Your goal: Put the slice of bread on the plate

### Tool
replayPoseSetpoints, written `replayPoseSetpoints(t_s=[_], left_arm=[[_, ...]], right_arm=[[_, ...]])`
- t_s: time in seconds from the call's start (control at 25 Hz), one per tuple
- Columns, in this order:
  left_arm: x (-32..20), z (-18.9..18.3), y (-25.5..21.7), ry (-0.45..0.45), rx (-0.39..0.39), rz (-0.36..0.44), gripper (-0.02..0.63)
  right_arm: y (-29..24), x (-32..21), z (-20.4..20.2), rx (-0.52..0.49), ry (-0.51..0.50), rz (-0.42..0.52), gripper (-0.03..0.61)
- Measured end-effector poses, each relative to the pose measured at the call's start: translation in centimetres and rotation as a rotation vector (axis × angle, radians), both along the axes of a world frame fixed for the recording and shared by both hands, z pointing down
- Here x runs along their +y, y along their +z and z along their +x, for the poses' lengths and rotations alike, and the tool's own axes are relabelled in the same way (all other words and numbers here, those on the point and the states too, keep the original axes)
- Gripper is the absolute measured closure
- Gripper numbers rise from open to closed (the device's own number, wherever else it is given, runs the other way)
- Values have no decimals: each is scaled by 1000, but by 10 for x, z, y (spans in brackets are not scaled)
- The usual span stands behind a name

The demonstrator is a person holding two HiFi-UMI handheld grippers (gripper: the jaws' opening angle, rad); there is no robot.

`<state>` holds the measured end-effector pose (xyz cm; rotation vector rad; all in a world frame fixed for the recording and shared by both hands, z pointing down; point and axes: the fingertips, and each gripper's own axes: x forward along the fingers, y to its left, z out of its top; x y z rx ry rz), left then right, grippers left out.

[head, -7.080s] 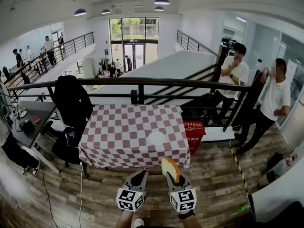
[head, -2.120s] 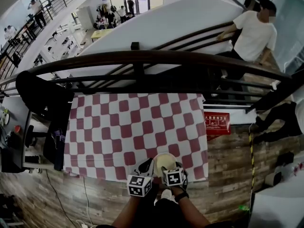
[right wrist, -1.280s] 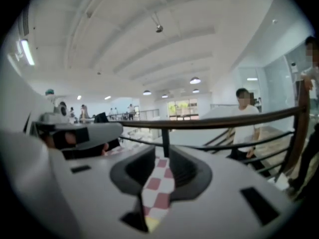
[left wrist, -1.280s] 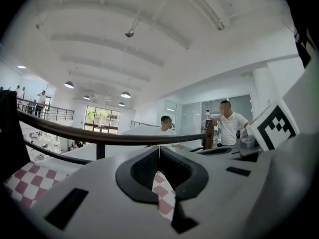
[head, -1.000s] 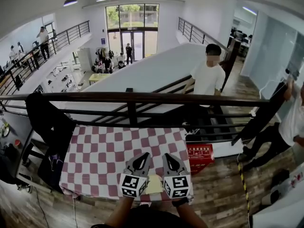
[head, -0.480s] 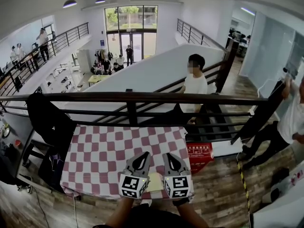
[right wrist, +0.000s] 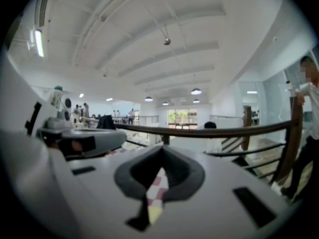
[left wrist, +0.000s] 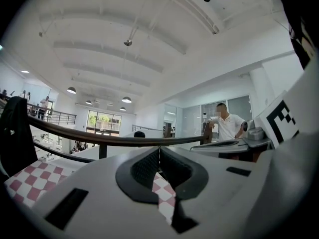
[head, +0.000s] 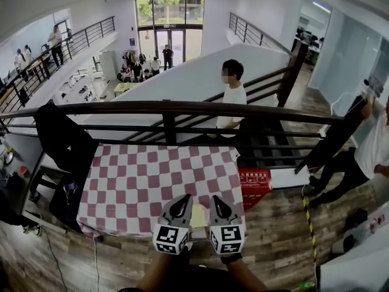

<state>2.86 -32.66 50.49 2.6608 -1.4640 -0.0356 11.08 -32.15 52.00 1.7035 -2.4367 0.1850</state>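
Note:
A table with a red-and-white checked cloth (head: 152, 181) stands in front of me. At its near edge a pale slice of bread (head: 199, 215) lies flat on a white plate; I can hardly make out the plate, which is hidden between my two grippers. To the left of the bread is my left gripper (head: 186, 198) (left wrist: 159, 149), with its jaws together and nothing in them. My right gripper (head: 214, 198) (right wrist: 162, 147) is to the right of the bread, shut and empty. In the right gripper view a yellowish bit of the bread (right wrist: 155, 214) shows below the jaws.
A dark railing (head: 182, 109) runs behind the table. A black jacket (head: 64, 142) hangs on a chair at the left. A red box (head: 253, 181) sits on the wooden floor to the right. One person (head: 232, 96) stands beyond the railing and another (head: 371, 145) at the right.
Seven seconds ago my right gripper held the bread upright; now the bread lies on the plate and that gripper is shut and empty. Both grippers have drawn back slightly. The person behind the railing has walked left.

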Motion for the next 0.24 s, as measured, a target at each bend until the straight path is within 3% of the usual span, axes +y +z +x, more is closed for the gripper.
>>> replayPoseSetpoints(t_s=[0.24], left_arm=[[43,13,22,17,4,-62,589]], right_arm=[[23,43,8,-10,3,-58,565]])
